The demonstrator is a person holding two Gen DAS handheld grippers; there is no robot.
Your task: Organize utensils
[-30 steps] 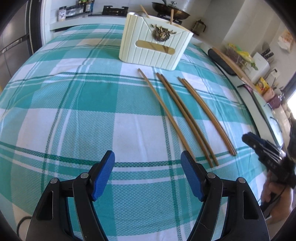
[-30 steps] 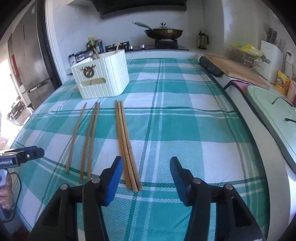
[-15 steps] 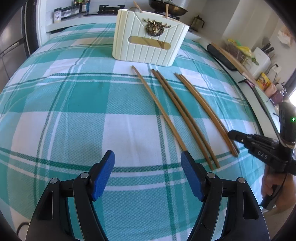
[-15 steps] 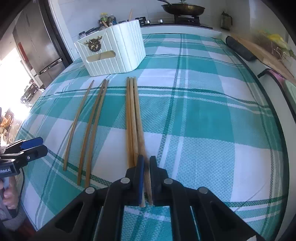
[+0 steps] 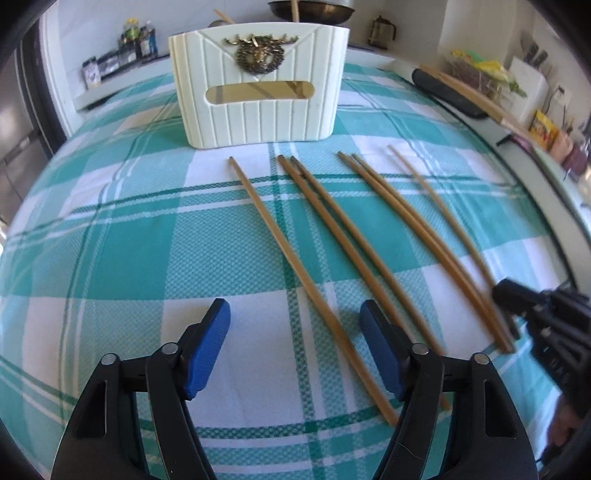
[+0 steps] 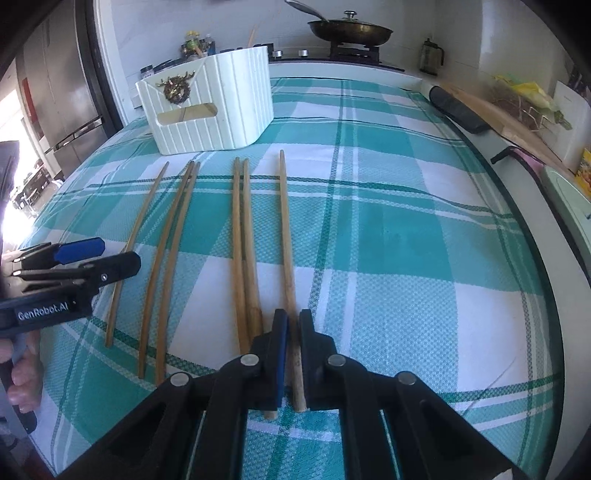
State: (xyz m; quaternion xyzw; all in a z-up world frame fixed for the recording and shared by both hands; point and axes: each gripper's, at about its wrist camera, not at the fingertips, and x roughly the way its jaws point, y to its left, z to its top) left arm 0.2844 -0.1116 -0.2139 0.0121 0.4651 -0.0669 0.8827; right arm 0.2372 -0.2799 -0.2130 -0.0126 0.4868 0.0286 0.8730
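Note:
Several bamboo chopsticks lie side by side on the teal plaid cloth in front of a cream ribbed holder (image 5: 258, 110) (image 6: 214, 110) with a deer emblem. My right gripper (image 6: 293, 317) (image 5: 502, 291) is shut on the near end of the rightmost chopstick (image 6: 286, 236) (image 5: 439, 206), which sits angled apart from the pair (image 6: 242, 236) beside it. My left gripper (image 5: 295, 314) (image 6: 120, 253) hovers over the leftmost single chopstick (image 5: 280, 251). Its jaws are closing, and that stick runs between them near the right pad (image 5: 376, 347) without being pressed.
A wok (image 6: 351, 31) and a kettle (image 6: 430, 57) stand on the counter behind the table. A dark roll and a wooden board (image 6: 458, 109) lie along the table's right edge. A fridge (image 6: 62, 92) stands at the left. A hand (image 6: 22, 365) holds the left gripper.
My right gripper closed on the rightmost chopstick and drew it away from its two neighbours. My left gripper moved right, bringing the leftmost chopstick between its slightly narrowed jaws.

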